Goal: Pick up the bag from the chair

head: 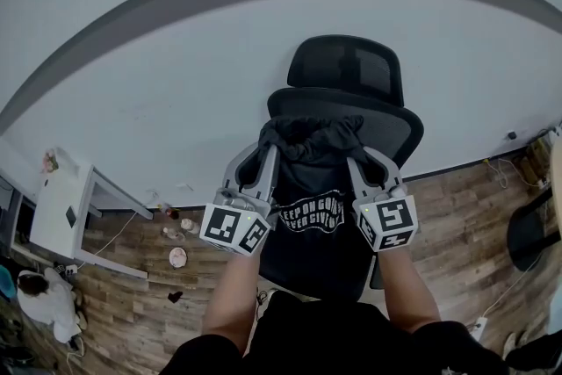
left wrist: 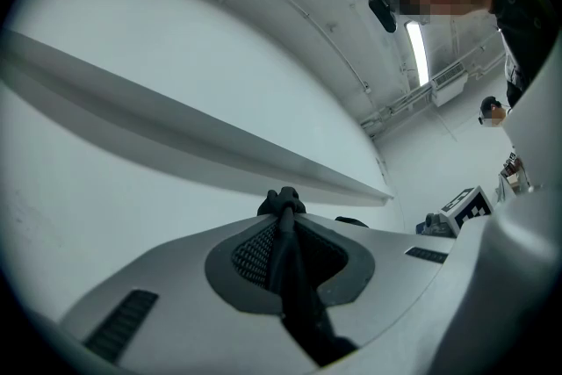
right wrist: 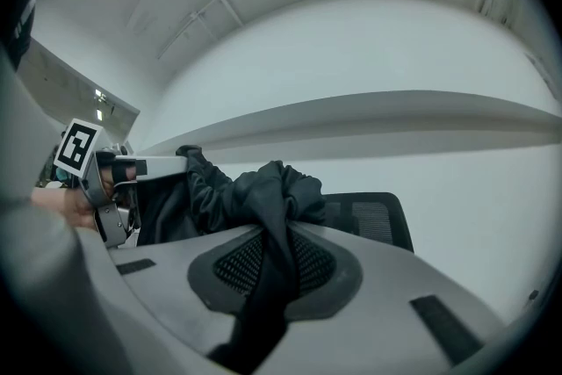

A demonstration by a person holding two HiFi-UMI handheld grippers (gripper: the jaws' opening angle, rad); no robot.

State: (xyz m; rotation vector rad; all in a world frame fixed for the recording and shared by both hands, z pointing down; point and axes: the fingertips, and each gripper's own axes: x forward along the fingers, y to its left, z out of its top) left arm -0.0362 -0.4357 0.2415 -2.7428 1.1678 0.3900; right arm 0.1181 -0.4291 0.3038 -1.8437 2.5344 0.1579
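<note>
Black bag (head: 309,198) hangs in front of the chair (head: 347,70). Left gripper (head: 266,155) and right gripper (head: 356,164) each pinch its bunched top corners (thin fabric). Looks soft, limp and probably light, so the top edge suits gripping.

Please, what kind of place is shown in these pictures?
Probably an office or workroom: a black mesh office chair before a plain white wall, a white desk at the left, and tube lights on the ceiling.
</note>
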